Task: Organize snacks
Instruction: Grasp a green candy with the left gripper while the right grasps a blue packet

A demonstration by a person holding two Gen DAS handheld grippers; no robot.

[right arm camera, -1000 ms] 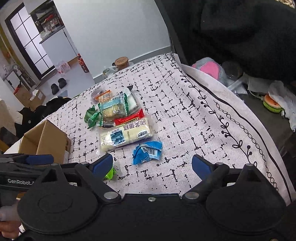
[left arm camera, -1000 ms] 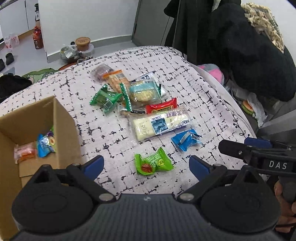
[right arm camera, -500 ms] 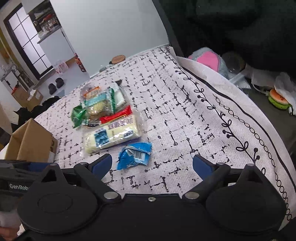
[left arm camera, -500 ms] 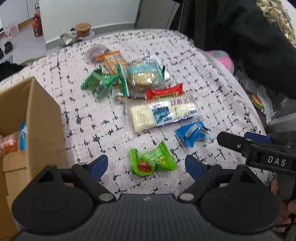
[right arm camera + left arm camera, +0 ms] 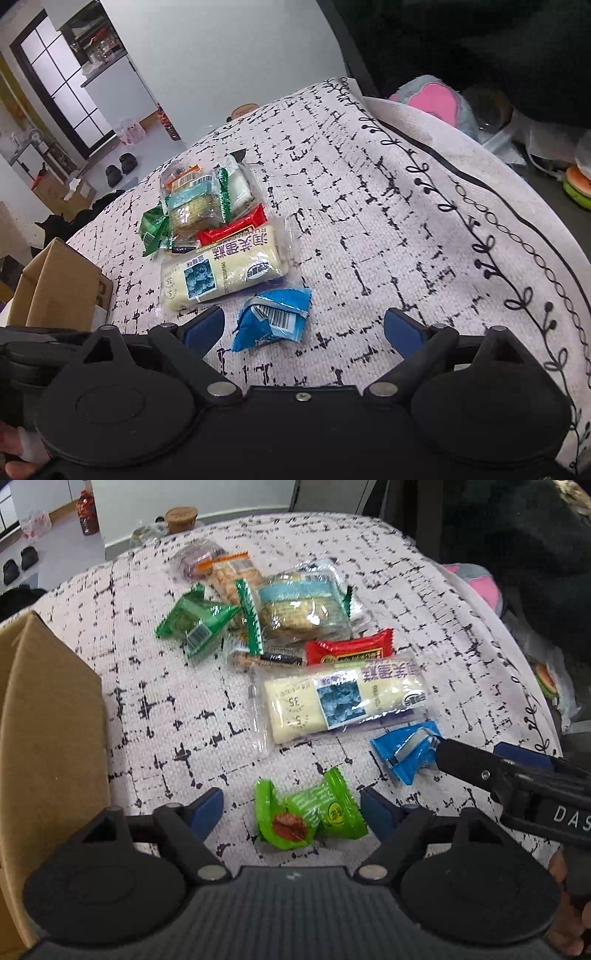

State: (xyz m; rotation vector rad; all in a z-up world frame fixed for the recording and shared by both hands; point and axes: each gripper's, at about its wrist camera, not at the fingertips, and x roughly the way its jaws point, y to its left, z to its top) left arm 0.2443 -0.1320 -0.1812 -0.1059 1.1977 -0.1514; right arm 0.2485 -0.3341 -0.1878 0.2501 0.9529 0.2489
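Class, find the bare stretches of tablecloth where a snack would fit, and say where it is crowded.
Bare cloth lies between the brown cardboard box and the long cream cake packet, and right of that packet toward the leaf-vine border. The wrapper pile is crowded.

On the tablecloth (image 5: pixel 155 709), the cardboard box (image 5: pixel 48 716) sat at nine o'clock of the snack pile (image 5: pixel 295 627); one wrapped candy (image 5: pixel 308 812) lay at six.
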